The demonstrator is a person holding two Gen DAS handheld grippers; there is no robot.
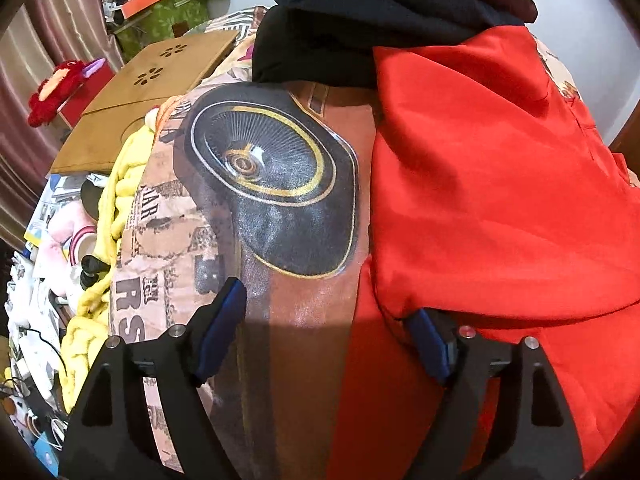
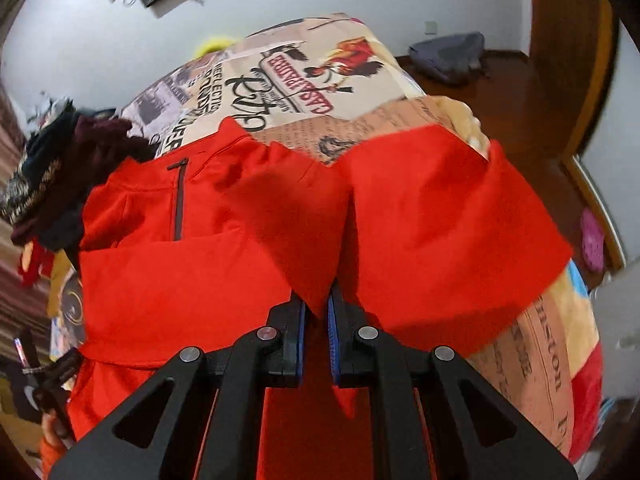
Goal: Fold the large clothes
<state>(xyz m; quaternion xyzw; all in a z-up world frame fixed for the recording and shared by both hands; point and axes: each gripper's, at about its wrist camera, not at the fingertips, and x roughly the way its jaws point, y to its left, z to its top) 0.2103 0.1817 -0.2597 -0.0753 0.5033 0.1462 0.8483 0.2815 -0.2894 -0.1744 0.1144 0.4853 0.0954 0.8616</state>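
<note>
A large red garment [image 1: 480, 180] lies spread on a bed with a printed bedspread [image 1: 272, 184]; in the right wrist view the garment [image 2: 200, 248] shows a short dark zip near its collar. My left gripper [image 1: 326, 336] is open just above the bed. Its left finger is over the bedspread and its right finger touches the garment's lower fold edge, with no cloth pinched. My right gripper [image 2: 318, 308] is shut on a raised fold of the red cloth, which rises into a peak between the blue pads [image 2: 334, 320].
A pile of dark folded clothes [image 1: 360, 8] sits at the far end of the bed, beside the garment [image 2: 60, 168]. A wooden lap table [image 1: 152, 92], a yellow knitted blanket [image 1: 116, 200] and floor clutter lie left. A grey bag [image 2: 452, 56] rests by the wall.
</note>
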